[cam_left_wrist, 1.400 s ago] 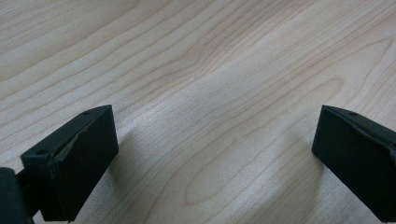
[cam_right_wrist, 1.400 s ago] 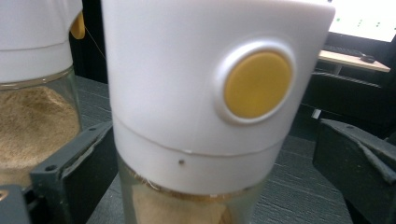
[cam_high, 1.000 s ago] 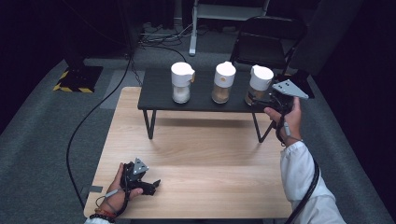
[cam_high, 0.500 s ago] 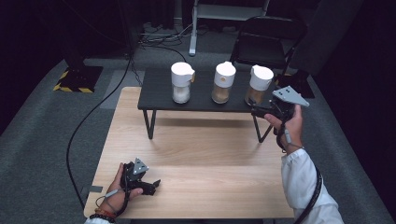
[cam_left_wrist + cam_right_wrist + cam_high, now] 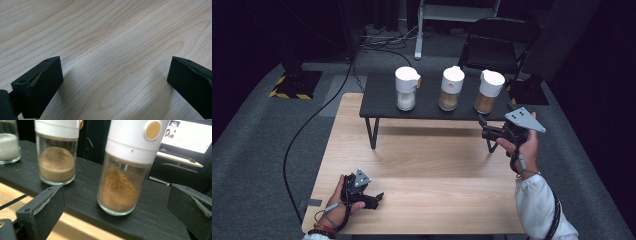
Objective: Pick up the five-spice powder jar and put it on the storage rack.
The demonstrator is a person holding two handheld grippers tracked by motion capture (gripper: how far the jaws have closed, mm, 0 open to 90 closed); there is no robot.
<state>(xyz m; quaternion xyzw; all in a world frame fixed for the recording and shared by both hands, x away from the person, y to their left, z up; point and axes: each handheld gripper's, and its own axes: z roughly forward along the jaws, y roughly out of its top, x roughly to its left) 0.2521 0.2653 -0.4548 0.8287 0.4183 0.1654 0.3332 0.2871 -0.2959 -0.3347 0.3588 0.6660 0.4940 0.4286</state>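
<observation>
Reaching toward the dark shelf (image 5: 432,107) at the far edge of the wooden table (image 5: 427,165), the right gripper (image 5: 486,131) hangs in the air with its jaws spread wide, lined up on the rightmost jar (image 5: 487,92) of three. That jar, white-capped and holding brown powder banked to one side, stands upright at the shelf's right end; in the right gripper view it sits between the two black jaws but beyond them, not yet touched. The wide spread looks chosen to clear the jar's glass body, and the level approach suits a grip around its waist below the cap. The middle jar (image 5: 451,89), with a paler brown fill, and the left jar (image 5: 406,88) of white grains stand apart in a row, leaving room for a jaw to pass between neighbours. The left gripper (image 5: 374,197) rests low on the near left of the table, jaws also wide open over bare wood, apparently parked out of the way.
</observation>
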